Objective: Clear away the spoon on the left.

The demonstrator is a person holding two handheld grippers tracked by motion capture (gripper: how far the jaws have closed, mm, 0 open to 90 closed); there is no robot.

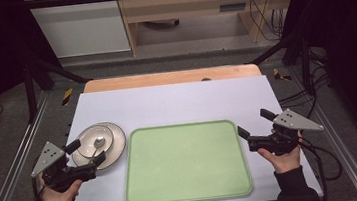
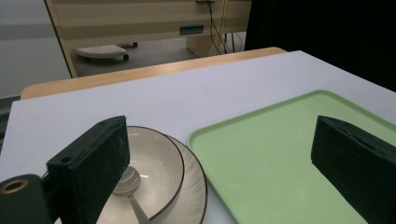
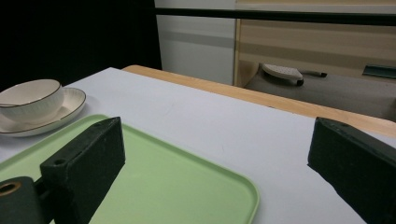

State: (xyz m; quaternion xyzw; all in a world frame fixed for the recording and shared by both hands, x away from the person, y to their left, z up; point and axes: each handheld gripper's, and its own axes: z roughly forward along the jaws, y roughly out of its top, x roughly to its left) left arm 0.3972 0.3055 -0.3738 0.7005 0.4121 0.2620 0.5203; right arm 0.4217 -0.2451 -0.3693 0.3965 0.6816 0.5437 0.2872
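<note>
White tabletop [image 1: 177, 103]: bowl [image 1: 95, 140] with spoon [image 1: 98, 142] sits on plate [image 1: 118, 142], touching tray's [image 1: 185, 162] left edge. Left gripper [image 1: 85, 152] and right gripper [image 1: 255, 124] gape wide, empty. Bowl likely ceramic, slippery, breakable; grip its rim

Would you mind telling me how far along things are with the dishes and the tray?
Nothing looks done yet: the green tray is bare, and the bowl with the spoon in it sits on its plate left of the tray. Nothing is in hand: the left gripper is open beside the plate, and the right gripper is open at the tray's right. If the dishes belong on the tray, all that remains.
</note>
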